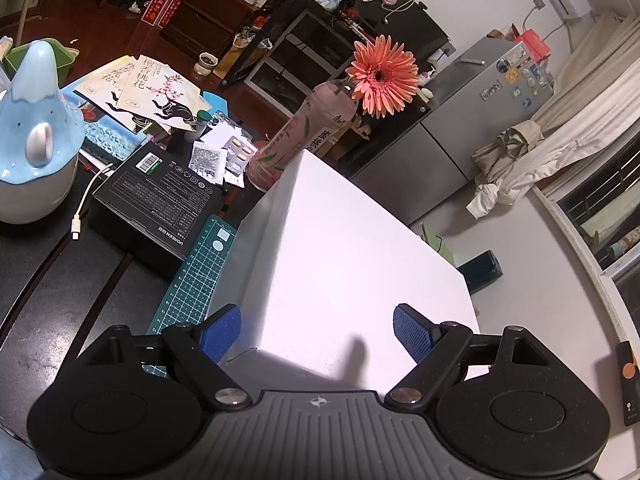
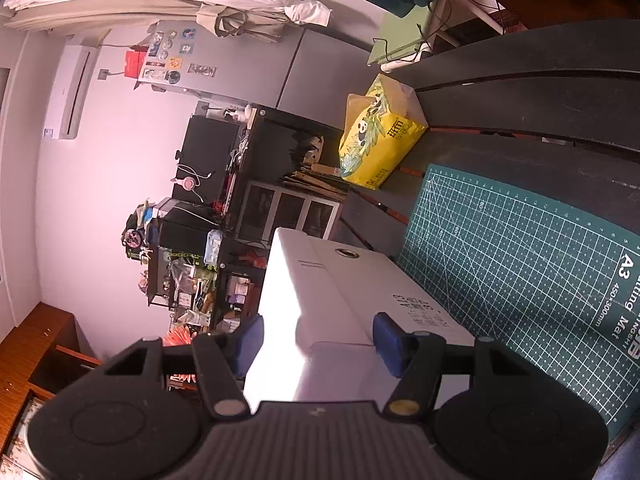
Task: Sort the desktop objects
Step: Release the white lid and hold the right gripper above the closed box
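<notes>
Both tools bracket the same white box (image 1: 352, 264). Left hand-held gripper (image 1: 318, 334) has its blue pads at either side of the box's near end, at about 9 and 3 o'clock of that end; the left pad (image 1: 222, 330) appears to lie against the box wall, while the right pad (image 1: 414, 334) sits over the top face, so whether it truly clamps I cannot tell. Right hand-held gripper (image 2: 318, 342) stands with its pads on opposite faces of the box's near corner, close to or touching the cardboard; again a firm grip cannot be confirmed. Taking the box from two ends looks sensible, since it is wide and bulky for one tool. It sits partly over the green cutting mat (image 2: 520, 264) on the dark tabletop (image 2: 540, 96). At 10 o'clock of the box lie a black carton (image 1: 156, 200) and scattered pill packets (image 1: 236, 152); a bottle holding an orange flower (image 1: 382, 74) stands at 12, near enough to be knocked. A yellow tissue pack (image 2: 380, 140) rests well apart.
</notes>
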### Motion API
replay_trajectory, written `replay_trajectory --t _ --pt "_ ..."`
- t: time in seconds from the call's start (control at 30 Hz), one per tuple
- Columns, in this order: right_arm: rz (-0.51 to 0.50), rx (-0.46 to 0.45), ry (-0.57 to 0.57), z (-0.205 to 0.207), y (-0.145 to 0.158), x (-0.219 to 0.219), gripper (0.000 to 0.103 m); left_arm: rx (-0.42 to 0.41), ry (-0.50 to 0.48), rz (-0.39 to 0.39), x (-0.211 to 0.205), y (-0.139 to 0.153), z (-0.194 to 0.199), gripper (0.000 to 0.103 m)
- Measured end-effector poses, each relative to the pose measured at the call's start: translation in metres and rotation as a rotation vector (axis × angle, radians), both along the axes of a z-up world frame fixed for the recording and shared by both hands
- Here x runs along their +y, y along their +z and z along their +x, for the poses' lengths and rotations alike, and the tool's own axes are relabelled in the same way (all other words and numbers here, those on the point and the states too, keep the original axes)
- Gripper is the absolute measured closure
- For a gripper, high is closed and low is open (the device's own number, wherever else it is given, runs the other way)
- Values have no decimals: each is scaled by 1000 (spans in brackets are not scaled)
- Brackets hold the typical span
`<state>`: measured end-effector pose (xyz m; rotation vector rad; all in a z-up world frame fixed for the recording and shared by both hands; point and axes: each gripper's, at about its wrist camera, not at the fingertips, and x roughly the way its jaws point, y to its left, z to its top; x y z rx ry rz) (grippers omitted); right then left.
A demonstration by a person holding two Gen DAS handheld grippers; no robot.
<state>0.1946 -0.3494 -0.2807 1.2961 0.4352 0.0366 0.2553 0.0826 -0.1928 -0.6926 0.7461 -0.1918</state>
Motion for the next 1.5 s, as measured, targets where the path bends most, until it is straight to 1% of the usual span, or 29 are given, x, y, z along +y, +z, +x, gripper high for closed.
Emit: replay_trajectory --t 0.27,0.43,1.13,1.3,1.5 --pt "-16 22 3 1 -1 1 43 1 -2 5 -1 0 0 20" --pt "-15 31 3 0 5 -1 43 2 -3 6 -1 0 0 20" --pt "-26 76 5 5 -6 0 42 9 -7 15 -2 -1 1 20" --pt "-42 107 4 6 -9 1 42 10 -8 19 -3 -1 1 20" --pt "-59 118 5 6 -10 3 42 12 -9 20 -3 -2 1 20"
